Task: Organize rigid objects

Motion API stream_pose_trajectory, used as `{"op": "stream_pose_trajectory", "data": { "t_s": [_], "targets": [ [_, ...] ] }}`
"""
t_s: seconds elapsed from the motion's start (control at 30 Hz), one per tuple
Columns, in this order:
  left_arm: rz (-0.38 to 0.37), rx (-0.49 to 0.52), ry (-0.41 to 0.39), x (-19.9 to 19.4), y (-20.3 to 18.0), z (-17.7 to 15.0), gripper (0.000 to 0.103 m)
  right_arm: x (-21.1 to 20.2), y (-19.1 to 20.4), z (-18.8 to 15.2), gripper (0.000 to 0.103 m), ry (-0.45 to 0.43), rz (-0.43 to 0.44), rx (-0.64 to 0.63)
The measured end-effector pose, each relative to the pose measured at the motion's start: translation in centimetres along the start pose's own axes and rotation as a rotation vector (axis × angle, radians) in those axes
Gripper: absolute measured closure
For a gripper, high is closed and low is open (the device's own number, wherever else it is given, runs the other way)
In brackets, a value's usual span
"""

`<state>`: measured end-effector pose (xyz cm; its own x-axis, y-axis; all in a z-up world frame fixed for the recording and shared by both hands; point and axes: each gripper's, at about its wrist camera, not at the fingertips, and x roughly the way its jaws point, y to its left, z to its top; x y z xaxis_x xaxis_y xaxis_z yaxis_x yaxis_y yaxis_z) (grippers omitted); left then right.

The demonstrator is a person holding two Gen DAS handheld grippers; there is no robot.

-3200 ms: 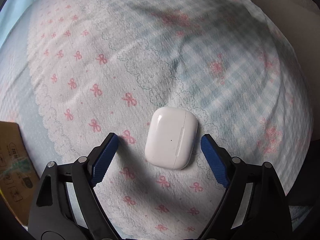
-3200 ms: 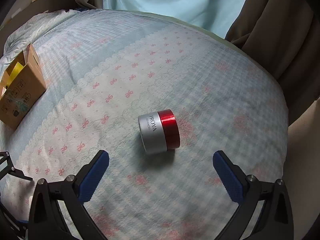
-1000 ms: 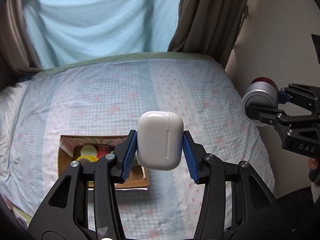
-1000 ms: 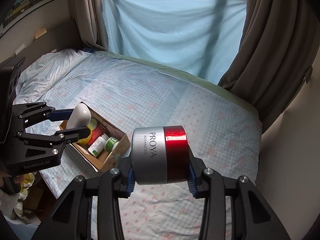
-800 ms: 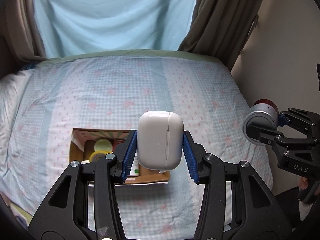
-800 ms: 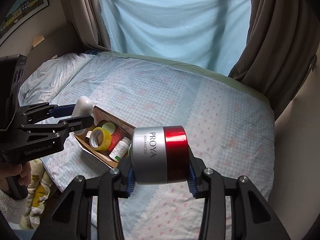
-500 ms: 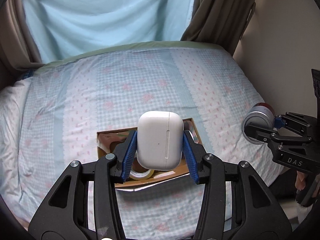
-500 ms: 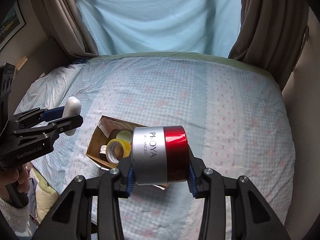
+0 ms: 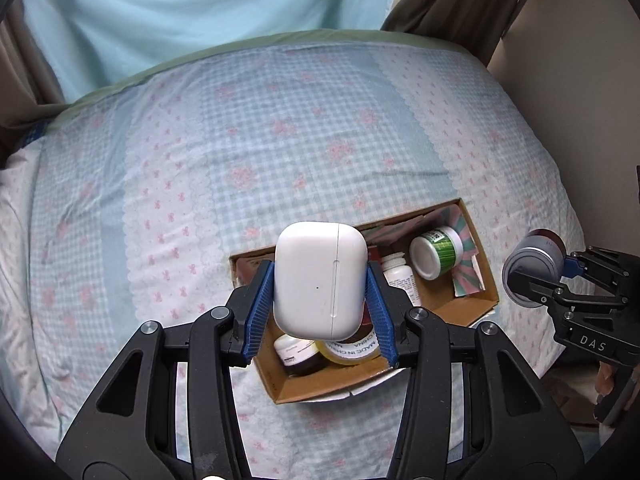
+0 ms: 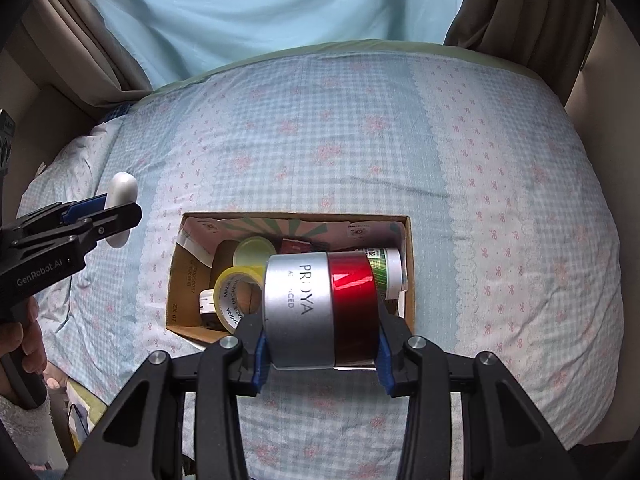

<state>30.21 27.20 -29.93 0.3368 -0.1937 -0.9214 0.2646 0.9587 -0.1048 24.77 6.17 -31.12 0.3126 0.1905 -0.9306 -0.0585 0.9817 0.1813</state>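
Observation:
My left gripper [image 9: 320, 308] is shut on a white earbuds case [image 9: 320, 280] and holds it in the air above the near left end of an open cardboard box [image 9: 486, 268] on the bed. My right gripper [image 10: 320, 344] is shut on a silver and red PROYA jar [image 10: 316, 312], held lying sideways above the same box [image 10: 178, 280]. In the right wrist view the left gripper [image 10: 116, 216] with the case [image 10: 122, 192] is at the left of the box. In the left wrist view the jar [image 9: 532, 268] is at the right.
The box holds a yellow tape roll [image 10: 234, 296], a green-labelled bottle [image 9: 436, 252], a white bottle [image 9: 398, 278], a dark jar [image 9: 298, 354] and other small items. The bed [image 9: 280, 140] has a blue checked cover. Curtains [image 10: 532, 12] and walls are behind and at the sides.
Both grippers picked their objects off the bed, lifted them, and have come in over the box. The box now appears larger and sits right under both objects.

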Motion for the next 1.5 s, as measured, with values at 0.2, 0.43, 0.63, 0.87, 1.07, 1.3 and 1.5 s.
{"op": "stream_pose_trajectory", "data": {
  "t_s": [0.2,0.43,0.63,0.87,1.07,1.3,1.5],
  "targets": [
    [0.008,0.011,0.114,7.0,1.8,-0.7,0.061,6.1,-0.9,-0.3,0.064,0.091,-0.031,0.059],
    [0.027,0.030,0.248,13.3,2.3,-1.7,0.061,11.6,-2.1,-1.8,0.064,0.198,-0.036,0.100],
    [0.042,0.080,0.273,14.7,1.8,-1.2,0.061,13.5,-1.8,-1.7,0.064,0.254,-0.049,0.076],
    [0.006,0.042,0.247,13.8,1.7,-0.2,0.000,13.5,-1.1,-1.1,0.000,0.229,-0.070,0.022],
    [-0.003,0.037,0.240,12.9,1.2,-0.2,0.000,13.1,-1.0,-1.6,0.000,0.232,-0.033,0.016],
    [0.001,0.046,0.203,10.4,0.0,-0.6,0.000,11.3,-0.8,-2.2,0.000,0.186,-0.025,0.019],
    [0.018,0.067,0.141,6.9,-1.4,-0.7,0.000,8.3,-0.7,-2.4,0.000,0.122,-0.021,0.025]
  ]
}}
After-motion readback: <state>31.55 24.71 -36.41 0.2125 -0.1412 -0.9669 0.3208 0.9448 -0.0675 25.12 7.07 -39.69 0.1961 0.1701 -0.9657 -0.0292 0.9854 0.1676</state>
